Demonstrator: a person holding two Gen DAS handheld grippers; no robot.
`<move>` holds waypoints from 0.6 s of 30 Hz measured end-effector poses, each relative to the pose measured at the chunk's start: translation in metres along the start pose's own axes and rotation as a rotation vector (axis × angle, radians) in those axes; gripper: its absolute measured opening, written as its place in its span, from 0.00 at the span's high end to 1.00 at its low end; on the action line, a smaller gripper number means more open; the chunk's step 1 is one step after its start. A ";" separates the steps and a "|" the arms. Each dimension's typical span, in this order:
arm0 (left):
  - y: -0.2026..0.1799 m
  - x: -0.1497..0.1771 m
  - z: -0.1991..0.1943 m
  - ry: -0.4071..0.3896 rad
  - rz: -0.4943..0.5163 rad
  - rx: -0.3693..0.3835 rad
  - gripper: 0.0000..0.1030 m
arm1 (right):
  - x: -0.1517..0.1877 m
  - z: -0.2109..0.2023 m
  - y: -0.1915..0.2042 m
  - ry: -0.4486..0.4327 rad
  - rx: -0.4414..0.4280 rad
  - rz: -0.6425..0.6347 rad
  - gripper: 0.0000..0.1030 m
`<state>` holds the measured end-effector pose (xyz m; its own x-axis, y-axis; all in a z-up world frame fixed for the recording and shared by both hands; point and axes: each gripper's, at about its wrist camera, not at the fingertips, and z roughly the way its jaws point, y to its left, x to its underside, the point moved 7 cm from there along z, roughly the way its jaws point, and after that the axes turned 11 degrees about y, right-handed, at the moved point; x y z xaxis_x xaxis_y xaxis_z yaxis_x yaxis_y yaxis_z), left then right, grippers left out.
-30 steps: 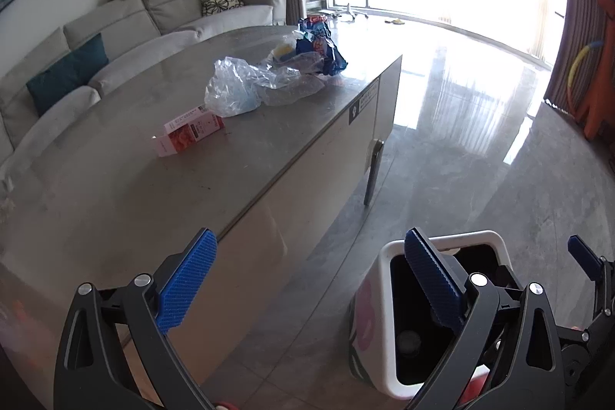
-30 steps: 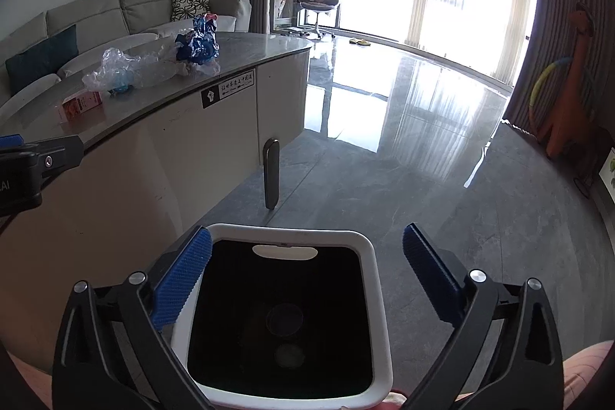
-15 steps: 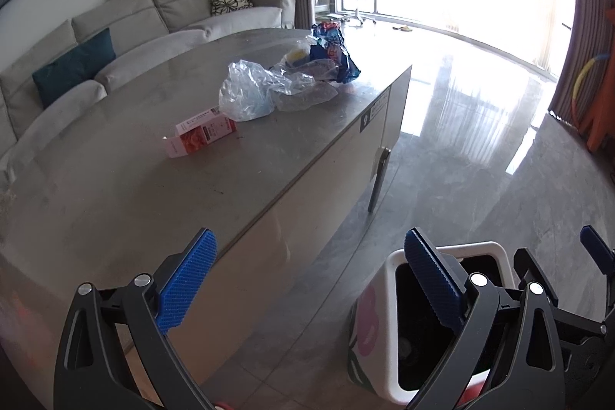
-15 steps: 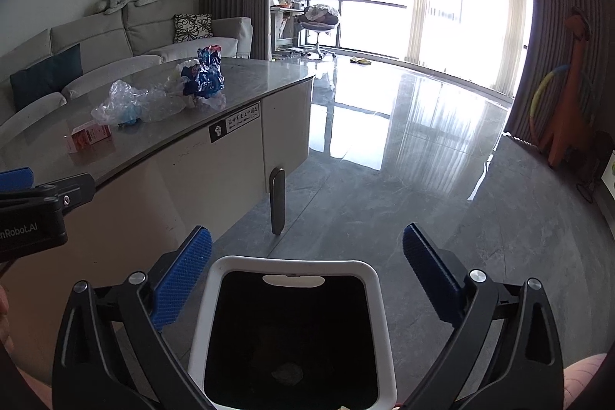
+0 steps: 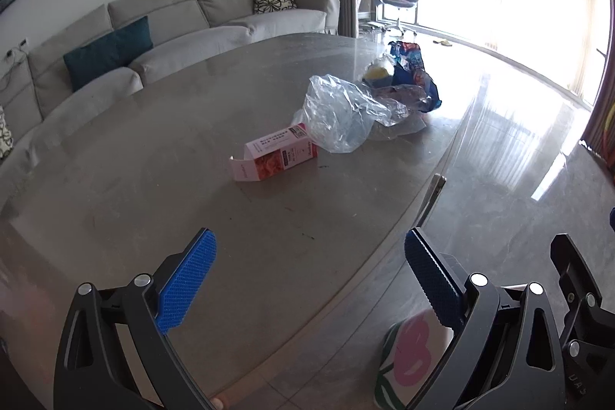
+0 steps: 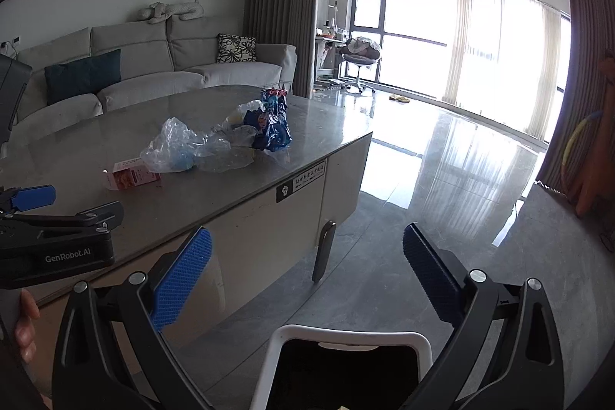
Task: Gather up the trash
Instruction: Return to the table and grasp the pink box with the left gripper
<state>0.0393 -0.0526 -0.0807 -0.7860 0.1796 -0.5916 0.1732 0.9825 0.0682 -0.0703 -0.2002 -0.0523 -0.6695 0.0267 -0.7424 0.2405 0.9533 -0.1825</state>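
Both tongs gape, empty. The left gripper [image 5: 309, 279] faces the box [image 5: 275, 154] and bags [image 5: 342, 110] ahead on the table [image 5: 153, 179]. Only the right gripper [image 6: 307, 279] shows the bin [image 6: 346, 341] mouth directly below.

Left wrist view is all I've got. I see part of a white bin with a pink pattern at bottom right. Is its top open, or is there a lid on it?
Observer: Open. The right wrist view shows the bin with a white rim around a dark opening and no lid.
Operator: Where's the right gripper?
Observer: The right gripper is above the bin's opening, fingers spread, nothing between them.
Operator: And my left gripper?
Observer: From the right view, the left gripper appears to sit over the table near its edge, short of the pink carton.
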 end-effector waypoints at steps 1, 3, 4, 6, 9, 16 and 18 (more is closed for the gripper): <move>0.003 -0.005 0.003 -0.003 0.008 0.008 0.05 | -0.005 0.003 0.006 -0.006 -0.005 -0.008 0.04; 0.007 -0.016 0.009 -0.013 0.038 0.021 0.05 | -0.014 0.009 0.017 -0.018 -0.012 -0.020 0.04; 0.008 -0.021 0.012 -0.021 0.062 0.029 0.05 | -0.017 0.013 0.023 -0.022 -0.015 -0.027 0.04; 0.014 -0.031 0.019 -0.044 0.105 0.004 0.05 | -0.023 0.020 0.034 -0.026 -0.023 -0.038 0.04; 0.025 -0.043 0.033 -0.048 0.145 -0.004 0.05 | -0.028 0.034 0.052 -0.023 -0.036 -0.048 0.04; 0.043 -0.060 0.075 0.012 0.136 0.049 0.05 | -0.043 0.068 0.087 -0.018 -0.059 -0.066 0.04; 0.047 -0.063 0.086 0.032 0.120 0.061 0.05 | -0.047 0.076 0.093 -0.016 -0.068 -0.067 0.04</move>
<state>0.1479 -0.0216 -0.1088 -0.7759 0.2982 -0.5560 0.3024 0.9492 0.0870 0.0365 -0.1357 -0.0833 -0.6713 -0.0424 -0.7399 0.1466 0.9710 -0.1887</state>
